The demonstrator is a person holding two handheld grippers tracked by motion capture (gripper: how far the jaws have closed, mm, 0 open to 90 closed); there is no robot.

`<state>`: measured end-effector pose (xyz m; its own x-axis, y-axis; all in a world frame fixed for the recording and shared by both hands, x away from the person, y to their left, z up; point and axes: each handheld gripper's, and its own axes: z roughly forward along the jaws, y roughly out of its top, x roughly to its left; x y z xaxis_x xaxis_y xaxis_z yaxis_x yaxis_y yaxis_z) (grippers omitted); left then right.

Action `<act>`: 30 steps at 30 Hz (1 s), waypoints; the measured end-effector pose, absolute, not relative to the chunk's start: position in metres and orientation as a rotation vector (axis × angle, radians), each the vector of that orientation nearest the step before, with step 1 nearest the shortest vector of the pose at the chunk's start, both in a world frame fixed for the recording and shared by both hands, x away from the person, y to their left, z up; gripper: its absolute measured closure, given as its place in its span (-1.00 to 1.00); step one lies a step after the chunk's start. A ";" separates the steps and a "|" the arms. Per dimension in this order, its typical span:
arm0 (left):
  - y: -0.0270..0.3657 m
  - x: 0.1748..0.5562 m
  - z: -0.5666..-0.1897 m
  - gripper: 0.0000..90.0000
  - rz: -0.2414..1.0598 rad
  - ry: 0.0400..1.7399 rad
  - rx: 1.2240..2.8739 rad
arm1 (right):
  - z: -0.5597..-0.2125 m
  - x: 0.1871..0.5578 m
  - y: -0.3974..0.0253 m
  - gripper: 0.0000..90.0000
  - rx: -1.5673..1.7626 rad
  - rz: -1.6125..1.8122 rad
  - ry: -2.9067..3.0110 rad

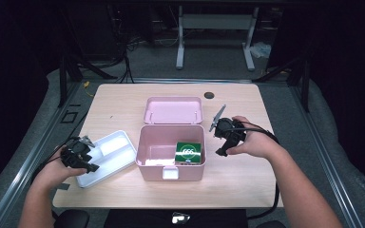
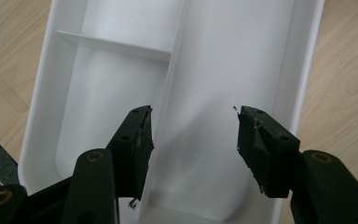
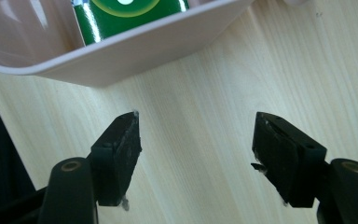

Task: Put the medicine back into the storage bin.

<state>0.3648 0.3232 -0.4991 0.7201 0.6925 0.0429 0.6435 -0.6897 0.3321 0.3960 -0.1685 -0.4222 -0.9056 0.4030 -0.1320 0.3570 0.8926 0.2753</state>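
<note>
A pink box (image 1: 147, 167) stands in the middle of the table with its lid (image 1: 173, 109) swung open behind it. A green packet (image 1: 188, 152) lies in its right half, and a corner of that green packet (image 3: 121, 16) peeks over the pink box wall (image 3: 121, 58). A white divided tray (image 1: 105, 156) lies left of the box. My left gripper (image 1: 93, 166) hangs open over the white tray (image 2: 242, 60), nothing between its jaws. My right gripper (image 1: 221, 152) is open above bare wood just right of the box, empty too.
The wooden table (image 1: 237, 185) has free room along its front and right side. A small dark round cap (image 1: 209, 95) sits near the far edge. Cables trail from both grippers. Beyond the table are a dark floor and a grey desk frame (image 1: 216, 28).
</note>
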 end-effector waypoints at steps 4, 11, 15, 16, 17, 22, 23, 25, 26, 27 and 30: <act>0.322 0.364 -0.499 0.01 0.234 1.045 2.634 | -0.439 0.391 -0.174 -0.29 0.684 0.416 2.823; 0.323 0.364 -0.499 0.01 0.232 1.044 2.635 | -0.467 0.381 -0.189 -0.28 0.868 0.486 2.653; 0.323 0.363 -0.500 0.01 0.226 1.035 2.637 | -0.488 0.370 -0.200 -0.26 1.035 0.629 2.513; 0.323 0.363 -0.500 0.02 0.226 1.035 2.638 | -0.491 0.369 -0.202 -0.26 1.049 0.639 2.493; 0.323 0.363 -0.500 0.01 0.226 1.034 2.639 | -0.494 0.367 -0.204 -0.25 1.071 0.650 2.471; 0.323 0.364 -0.500 0.02 0.233 1.032 2.639 | -0.512 0.358 -0.212 -0.23 1.127 0.697 2.369; 0.323 0.365 -0.500 0.02 0.227 1.030 2.642 | -0.515 0.356 -0.213 -0.23 1.133 0.699 2.355; 0.323 0.365 -0.501 0.02 0.220 1.030 2.645 | -0.519 0.353 -0.215 -0.23 1.151 0.721 2.334; 0.322 0.365 -0.501 0.03 0.224 1.024 2.647 | -0.520 0.352 -0.216 -0.22 1.160 0.728 2.325; 0.322 0.365 -0.501 0.03 0.219 1.019 2.646 | -0.521 0.351 -0.217 -0.22 1.166 0.742 2.321; 0.320 0.366 -0.499 0.04 0.232 1.011 2.639 | -0.522 0.345 -0.218 -0.13 1.171 0.794 2.294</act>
